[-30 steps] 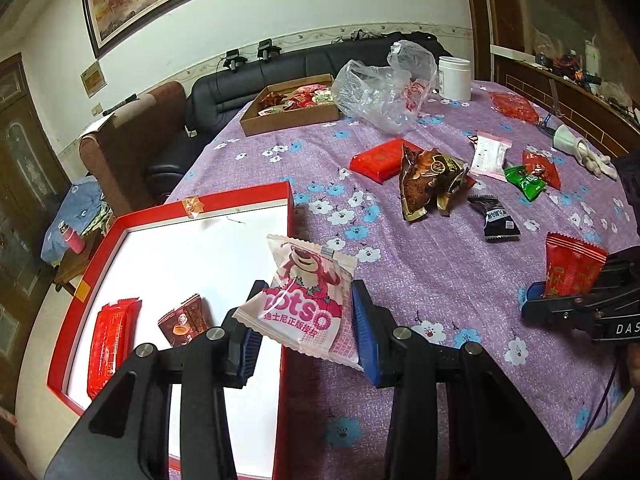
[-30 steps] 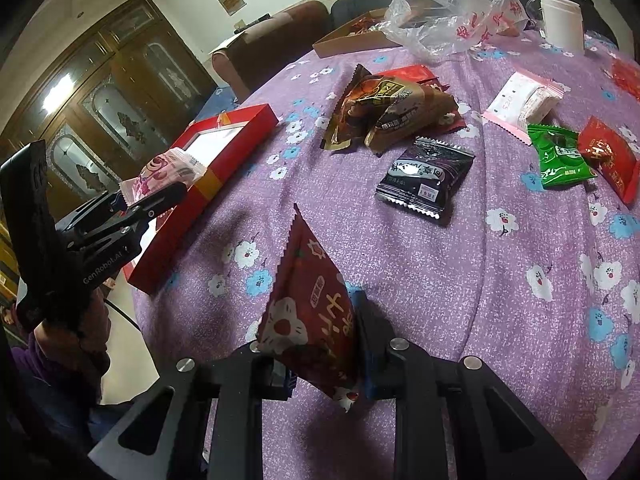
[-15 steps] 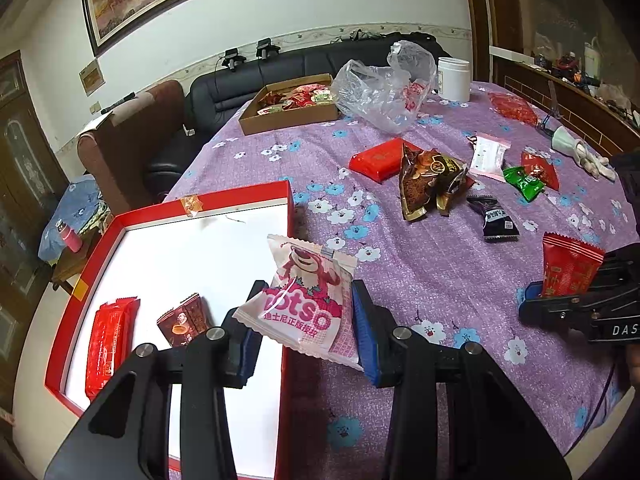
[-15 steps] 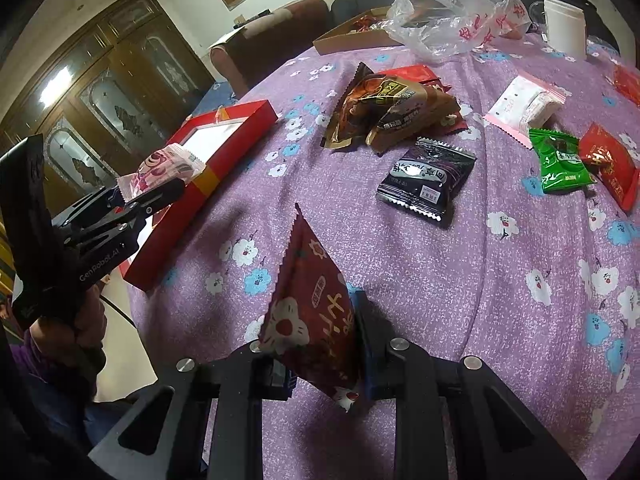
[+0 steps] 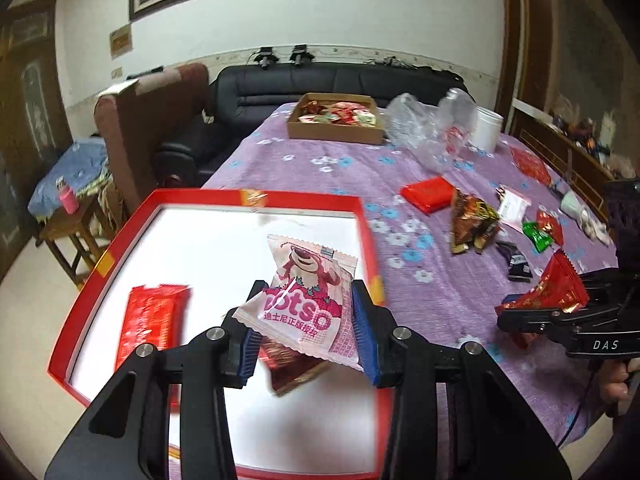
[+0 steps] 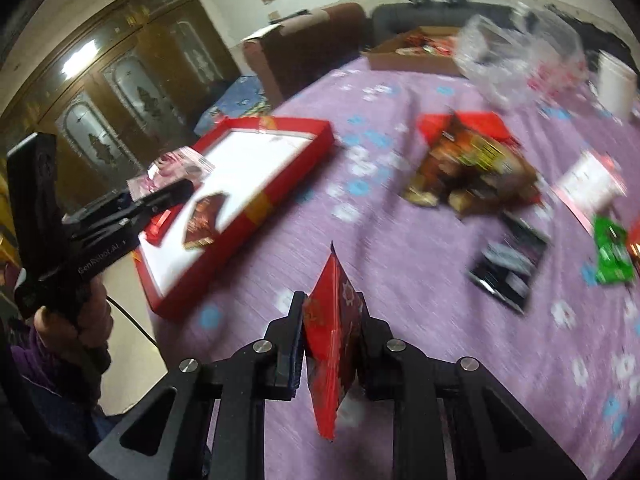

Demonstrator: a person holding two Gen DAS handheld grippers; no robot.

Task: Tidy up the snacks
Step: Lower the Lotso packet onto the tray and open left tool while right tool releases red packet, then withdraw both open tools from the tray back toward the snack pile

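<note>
On the purple floral tabletop (image 5: 320, 168), the red tray (image 5: 304, 200) at near left collects snacks, so the left hand-held gripper (image 5: 304, 332) holds its pink packet (image 5: 308, 300) clamped above it, while the right hand-held gripper (image 6: 332, 344) pinches a red packet (image 6: 332, 340) over the cloth, seemingly tray-bound.

R wrist view was motion-blurred: black packet (image 6: 509, 263) & brown snack pile (image 6: 472, 174) print unreadable. In L view, brown packet (image 5: 294, 364) was partly hidden behind pink packet (image 5: 302, 306); cardboard box (image 5: 334, 126) contents too small to tell; red tray (image 5: 366, 216) near edge hidden by jaws
</note>
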